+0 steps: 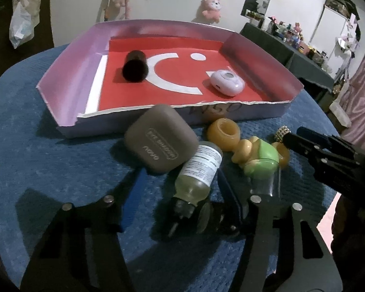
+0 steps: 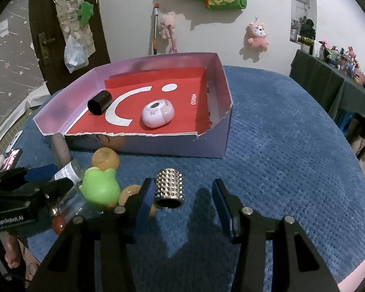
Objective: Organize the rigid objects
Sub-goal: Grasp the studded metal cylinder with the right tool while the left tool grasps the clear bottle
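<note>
A small bottle (image 1: 199, 168) of yellowish liquid with a white label lies on the blue cloth between the fingers of my left gripper (image 1: 180, 182). Its left pad stands clear of the bottle, so the gripper is open. My right gripper (image 2: 182, 185) is open around an upright studded metal cylinder (image 2: 169, 189), which rests against the left pad only. Beside them lie a green frog toy (image 2: 99, 187), an amber ring (image 2: 105, 158) and a grey-brown case (image 1: 160, 138). The purple tray (image 1: 70, 73) holds a black cylinder (image 1: 135, 67) and a lilac round device (image 1: 227, 82).
The tray (image 2: 221, 112) stands at the back of the round blue-clothed table (image 2: 292, 160), with open cloth to its right. A phone (image 2: 12, 158) lies at the table's left edge. A dark cluttered table (image 2: 328, 85) stands far right. A hand (image 2: 12, 255) shows bottom left.
</note>
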The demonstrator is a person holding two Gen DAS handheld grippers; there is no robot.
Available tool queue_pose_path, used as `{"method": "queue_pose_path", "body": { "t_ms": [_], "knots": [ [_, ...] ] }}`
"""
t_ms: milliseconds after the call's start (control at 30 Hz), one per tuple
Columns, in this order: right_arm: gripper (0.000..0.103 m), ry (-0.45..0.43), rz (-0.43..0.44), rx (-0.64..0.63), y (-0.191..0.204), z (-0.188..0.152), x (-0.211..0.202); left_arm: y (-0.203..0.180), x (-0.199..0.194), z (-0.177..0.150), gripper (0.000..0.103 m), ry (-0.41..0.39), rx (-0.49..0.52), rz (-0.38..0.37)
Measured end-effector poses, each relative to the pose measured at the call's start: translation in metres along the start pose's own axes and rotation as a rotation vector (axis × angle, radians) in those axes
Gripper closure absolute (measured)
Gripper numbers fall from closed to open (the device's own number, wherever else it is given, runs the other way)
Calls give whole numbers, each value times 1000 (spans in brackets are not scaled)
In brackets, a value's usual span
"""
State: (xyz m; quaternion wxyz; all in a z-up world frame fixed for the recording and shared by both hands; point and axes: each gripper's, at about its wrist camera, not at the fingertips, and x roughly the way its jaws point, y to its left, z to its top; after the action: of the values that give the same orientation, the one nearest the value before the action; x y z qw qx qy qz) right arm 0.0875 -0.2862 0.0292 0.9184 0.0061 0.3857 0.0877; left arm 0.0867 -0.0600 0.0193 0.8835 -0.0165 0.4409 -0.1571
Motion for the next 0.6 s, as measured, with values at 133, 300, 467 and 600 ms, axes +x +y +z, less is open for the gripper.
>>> {"method": "queue_pose_path", "body": {
  "t_ms": [133,300,467,600],
  "knots": [
    [51,8,18,16,-3,2,5,-6,4,1,44,-5,24,22],
    [51,23,31,27,-5,1,10,-7,4,0,45,-12,25,29],
    [73,44,71,15,0,3,14,-13,2,-2,69,-10,36,-10],
    [76,55,83,6,2,2,13,-14,0,-3,71,-10,45,-8]
  ]
}}
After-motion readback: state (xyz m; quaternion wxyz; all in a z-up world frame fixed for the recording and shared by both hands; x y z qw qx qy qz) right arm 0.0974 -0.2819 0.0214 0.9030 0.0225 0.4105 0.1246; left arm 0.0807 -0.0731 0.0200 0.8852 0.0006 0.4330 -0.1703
